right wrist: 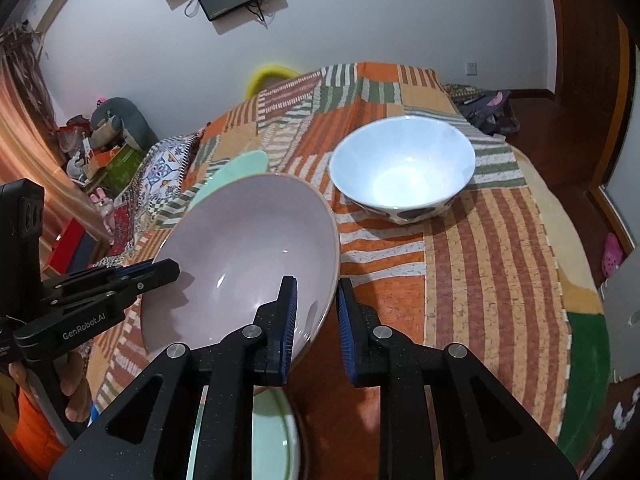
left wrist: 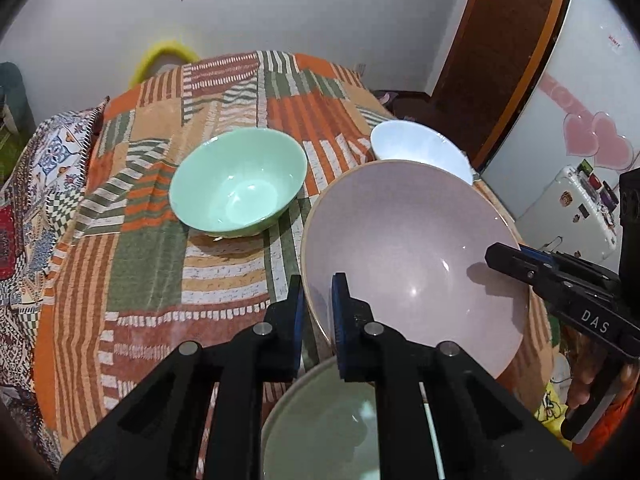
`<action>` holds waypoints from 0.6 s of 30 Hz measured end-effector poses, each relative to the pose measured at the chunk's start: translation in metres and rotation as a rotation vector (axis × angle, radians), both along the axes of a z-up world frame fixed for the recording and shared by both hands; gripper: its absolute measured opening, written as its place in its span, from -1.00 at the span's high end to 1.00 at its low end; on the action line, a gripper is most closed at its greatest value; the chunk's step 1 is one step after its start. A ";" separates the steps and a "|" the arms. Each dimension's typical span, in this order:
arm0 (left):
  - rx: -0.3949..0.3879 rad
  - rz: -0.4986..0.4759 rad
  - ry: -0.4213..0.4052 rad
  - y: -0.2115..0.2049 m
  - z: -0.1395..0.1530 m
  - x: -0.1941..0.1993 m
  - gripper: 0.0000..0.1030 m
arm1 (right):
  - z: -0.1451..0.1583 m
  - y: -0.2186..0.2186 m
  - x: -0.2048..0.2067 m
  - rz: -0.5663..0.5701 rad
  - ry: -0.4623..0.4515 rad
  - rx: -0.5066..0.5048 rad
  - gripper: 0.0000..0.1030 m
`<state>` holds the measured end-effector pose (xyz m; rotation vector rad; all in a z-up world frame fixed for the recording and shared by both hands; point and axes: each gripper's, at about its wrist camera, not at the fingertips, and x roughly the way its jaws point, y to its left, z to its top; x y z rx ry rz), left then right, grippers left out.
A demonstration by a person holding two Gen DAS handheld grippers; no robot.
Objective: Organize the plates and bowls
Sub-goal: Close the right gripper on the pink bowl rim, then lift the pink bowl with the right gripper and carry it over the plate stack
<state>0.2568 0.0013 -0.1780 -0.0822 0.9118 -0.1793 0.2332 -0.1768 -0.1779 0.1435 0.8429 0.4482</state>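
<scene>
A large pale lilac bowl (left wrist: 412,256) (right wrist: 248,256) hangs tilted above the table, held by its rim from both sides. My left gripper (left wrist: 318,280) is shut on its near left rim, and shows from the side (right wrist: 172,270) in the right wrist view. My right gripper (right wrist: 317,282) is shut on the opposite rim, and appears at the right edge (left wrist: 496,256) of the left wrist view. On the cloth stand a mint green bowl (left wrist: 238,188) (right wrist: 240,164), half hidden in the right wrist view, and a white bowl (left wrist: 420,148) (right wrist: 402,164). A pale green plate (left wrist: 320,428) (right wrist: 272,432) lies below the lifted bowl.
A striped patchwork cloth (left wrist: 160,280) (right wrist: 480,280) covers the table. A patterned cushion (left wrist: 40,184) lies at its left edge. A white cabinet with heart stickers (left wrist: 580,140) stands to the right. A hand (right wrist: 76,396) grips the left tool's handle.
</scene>
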 end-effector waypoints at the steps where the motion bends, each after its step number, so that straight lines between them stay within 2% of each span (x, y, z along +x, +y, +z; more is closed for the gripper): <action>1: -0.001 0.003 -0.008 0.001 0.004 -0.004 0.76 | 0.004 0.001 -0.004 0.002 -0.010 -0.001 0.65; 11: -0.010 0.040 -0.088 0.017 0.046 -0.055 0.76 | 0.034 0.020 -0.034 0.032 -0.091 -0.033 0.65; 18: 0.010 0.073 -0.116 0.035 0.062 -0.088 0.76 | 0.044 0.036 -0.057 0.070 -0.129 -0.031 0.65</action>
